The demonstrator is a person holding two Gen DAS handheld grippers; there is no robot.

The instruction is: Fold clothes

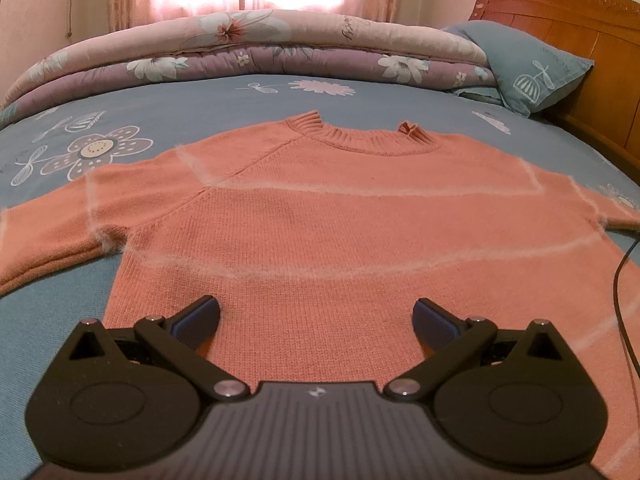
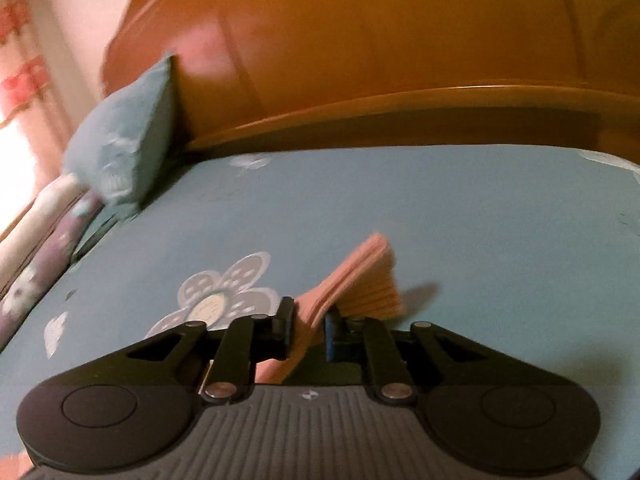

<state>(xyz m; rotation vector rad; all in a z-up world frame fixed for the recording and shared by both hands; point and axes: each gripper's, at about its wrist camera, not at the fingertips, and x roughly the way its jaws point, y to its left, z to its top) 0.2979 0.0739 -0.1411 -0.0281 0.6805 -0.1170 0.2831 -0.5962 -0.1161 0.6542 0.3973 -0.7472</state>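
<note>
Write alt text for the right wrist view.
The right tongs are shut on a ribbed pink sweater cuff, lifted above a blue floral bedsheet. Behind stand a teal pillow and a wooden headboard; the view is motion-blurred.

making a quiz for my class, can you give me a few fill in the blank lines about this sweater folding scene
1. The pink sweater lies spread flat on the blue ____.
2. The left claw hovers above the sweater's hem with its jaws ____.
3. The right claw is clamped on the ribbed ____ of the sweater's sleeve.
4. A blue pillow leans against the wooden ____.

Missing words: bedsheet; open; cuff; headboard
</note>
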